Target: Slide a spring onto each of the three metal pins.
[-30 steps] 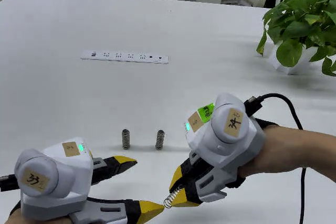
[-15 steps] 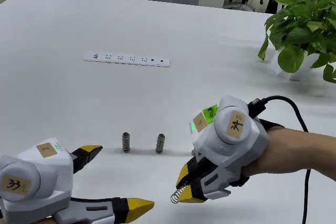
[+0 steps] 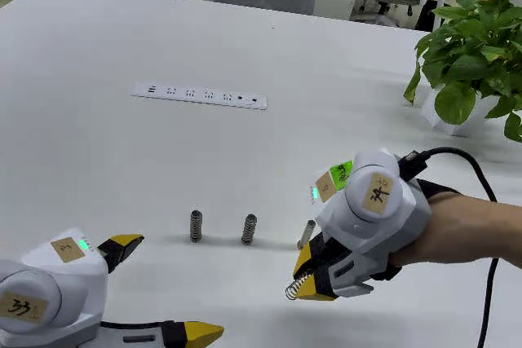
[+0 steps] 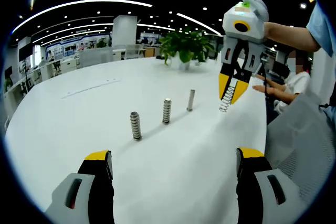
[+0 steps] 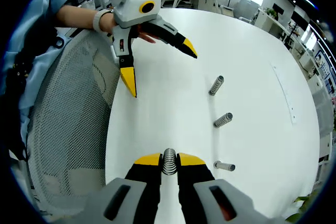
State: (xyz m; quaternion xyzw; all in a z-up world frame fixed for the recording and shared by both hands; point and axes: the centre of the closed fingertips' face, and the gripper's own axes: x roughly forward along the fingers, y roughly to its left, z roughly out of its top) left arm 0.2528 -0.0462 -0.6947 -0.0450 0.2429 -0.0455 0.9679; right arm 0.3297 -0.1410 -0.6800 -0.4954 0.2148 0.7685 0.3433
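Right gripper (image 3: 306, 287) is closed narrow on the last spring (image 3: 294, 288), pinched across its upper coils between the yellow tips, with most of its length hanging free below. Left gripper (image 3: 163, 287) is spread wide and carries nothing, low at the near edge of the worktop (image 3: 98, 160). Two sprung pins (image 3: 196, 226) (image 3: 249, 228) stand upright in a row. The bare pin (image 3: 307, 234) stands at the row's end, just beside the right gripper and clear of the spring. The spring is in the air on the near side of that pin, not yet over it. In the left gripper view the spring's (image 4: 226, 98) long axis runs close to vertical but slants a little. Its free end points down at the worktop, and the bare pin (image 4: 191, 100) rises straight. Risks as judged from here: the slant could make the bottom coil catch on the pin's top rim instead of swallowing it. A push then could buckle the spring or flick it out of the jaws. What fixes the pin to the worktop cannot be made out, so a sideways nudge might tip it. Too hard a pinch could squash the coils. A power strip (image 3: 200, 95) and a potted plant (image 3: 477, 46) sit well away from the work.
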